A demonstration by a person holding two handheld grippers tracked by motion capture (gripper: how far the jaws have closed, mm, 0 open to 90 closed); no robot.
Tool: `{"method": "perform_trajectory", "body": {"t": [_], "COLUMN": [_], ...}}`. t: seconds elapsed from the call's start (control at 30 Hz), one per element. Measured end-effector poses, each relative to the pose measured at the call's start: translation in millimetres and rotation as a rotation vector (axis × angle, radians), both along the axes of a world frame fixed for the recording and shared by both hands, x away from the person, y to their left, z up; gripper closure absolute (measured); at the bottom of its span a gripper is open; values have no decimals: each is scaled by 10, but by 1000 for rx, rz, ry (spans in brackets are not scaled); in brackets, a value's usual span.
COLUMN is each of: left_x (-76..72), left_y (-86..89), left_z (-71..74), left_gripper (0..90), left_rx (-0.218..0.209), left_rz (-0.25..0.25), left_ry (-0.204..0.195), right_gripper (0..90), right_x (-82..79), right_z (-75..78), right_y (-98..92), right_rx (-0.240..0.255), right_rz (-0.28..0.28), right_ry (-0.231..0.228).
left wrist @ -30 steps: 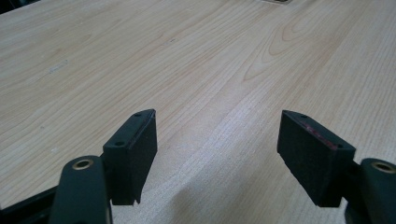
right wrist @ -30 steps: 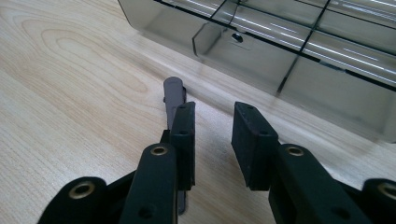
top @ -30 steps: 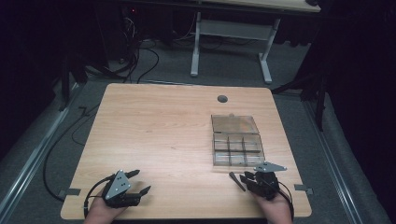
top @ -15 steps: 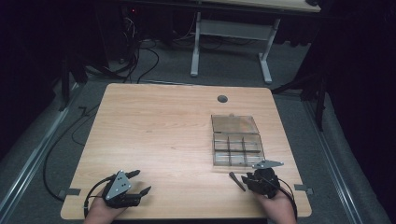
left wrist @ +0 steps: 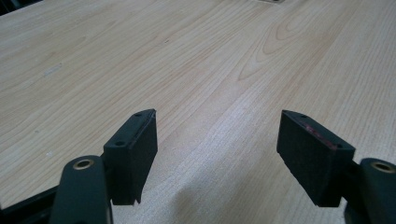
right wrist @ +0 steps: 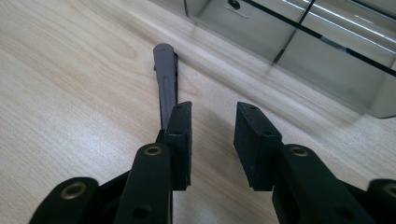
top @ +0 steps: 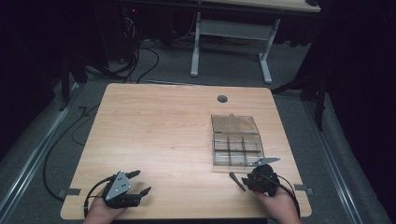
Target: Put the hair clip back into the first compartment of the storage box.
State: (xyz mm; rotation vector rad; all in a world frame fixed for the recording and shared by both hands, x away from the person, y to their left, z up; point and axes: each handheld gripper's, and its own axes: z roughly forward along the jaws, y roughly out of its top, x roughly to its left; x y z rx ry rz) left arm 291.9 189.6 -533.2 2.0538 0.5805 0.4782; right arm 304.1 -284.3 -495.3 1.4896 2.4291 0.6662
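A clear plastic compartment box [top: 236, 140] lies on the right half of the wooden table [top: 159, 130], its lid flat open on the far side. A dark grey stick-like tool [top: 236, 180] lies just in front of the box's near left corner. My right gripper [top: 250, 182] sits at the near right edge, open by a narrow gap with nothing between its jaws. In the right gripper view the tool [right wrist: 166, 79] stretches away beside the left jaw of my right gripper [right wrist: 212, 109], and the box wall [right wrist: 299, 51] runs along the upper right. My left gripper [top: 140, 182] is wide open over bare wood [left wrist: 217, 135].
A round cable hole [top: 222, 99] sits near the table's far edge. Beyond the table stand a white desk frame [top: 229, 32] and cables on the grey floor [top: 140, 60]. Dark surroundings flank both sides.
My right gripper has turned slightly in place beside the tool. The left gripper, the box and the tool have stayed where they were.
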Motion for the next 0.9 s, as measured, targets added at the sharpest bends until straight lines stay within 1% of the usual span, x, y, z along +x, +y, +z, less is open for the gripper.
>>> {"method": "perform_trajectory", "body": {"t": [0.03,0.1,0.13,0.17,0.2,0.33,0.37,0.43,0.5,0.57,0.7,0.77,0.8,0.83,0.9], "left_x": [1,0,0,1,1,1,1,1,0,0,0,0,0,0,-1], "left_y": [0,0,0,0,0,0,0,0,0,-1,-1,-1,-1,-1,-1], "left_z": [0,0,0,0,0,0,0,0,0,0,0,0,0,0,0], "left_gripper": [293,293,293,293,293,293,293,293,293,293,293,293,293,293,293], "left_rx": [0,0,0,0,0,2,2,2,2,2,2,2,2,2,2], "left_rz": [-1,-2,-3,-3,-3,-5,-6,-6,-7,-8,-10,-11,-11,-12,-12], "left_ry": [0,0,0,1,1,1,1,1,0,1,2,2,2,2,2], "right_gripper": [673,673,673,673,673,672,669,669,667,666,665,661,661,657,654], "right_x": [13,19,38,41,41,71,88,94,110,114,131,142,142,149,152], "right_z": [10,13,20,23,23,31,39,42,55,56,58,58,58,63,65], "right_y": [7,11,24,26,26,52,61,67,80,82,91,104,104,114,120], "right_rx": [-13,-14,-25,-30,-30,-53,-58,-60,-75,-74,-84,-90,-90,-101,-106], "right_rz": [11,12,17,20,20,43,49,51,64,67,80,86,86,91,93], "right_ry": [9,16,35,43,43,85,106,113,132,137,161,180,180,193,197]}}
